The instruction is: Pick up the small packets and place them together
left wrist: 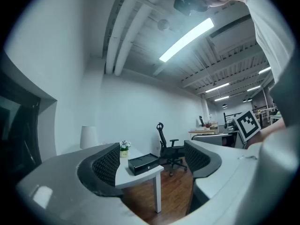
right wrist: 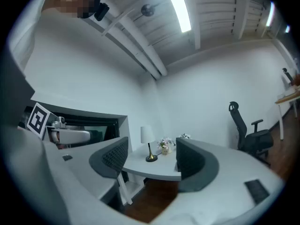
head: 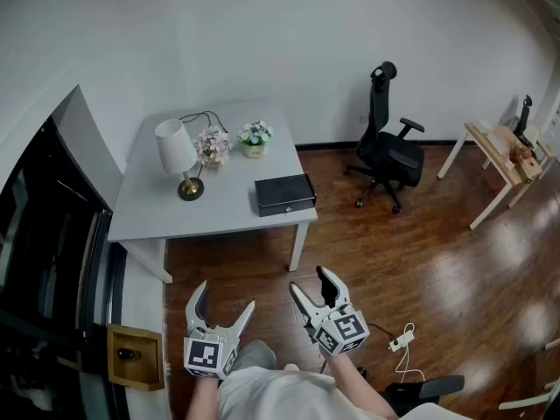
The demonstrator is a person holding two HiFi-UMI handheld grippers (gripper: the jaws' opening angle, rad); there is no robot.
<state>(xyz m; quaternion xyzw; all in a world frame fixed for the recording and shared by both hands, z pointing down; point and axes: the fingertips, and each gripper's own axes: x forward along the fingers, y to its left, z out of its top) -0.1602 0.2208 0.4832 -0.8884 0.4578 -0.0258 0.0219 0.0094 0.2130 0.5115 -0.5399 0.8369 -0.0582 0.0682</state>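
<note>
Standing well back from the table (head: 223,213), the person seems poised to approach it. A black box (head: 284,193) and a lamp (head: 178,151) sit on the table; no small packets show anywhere. The left gripper (head: 226,297) and right gripper (head: 311,282) are held low, pointing tableward, jaws apart and empty.

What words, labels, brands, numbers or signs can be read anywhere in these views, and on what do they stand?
None: no readable text shows in any view.
Left gripper cube and right gripper cube: black-and-white square patterns only, no letters or digits.
Black box on the table: no label visible.
</note>
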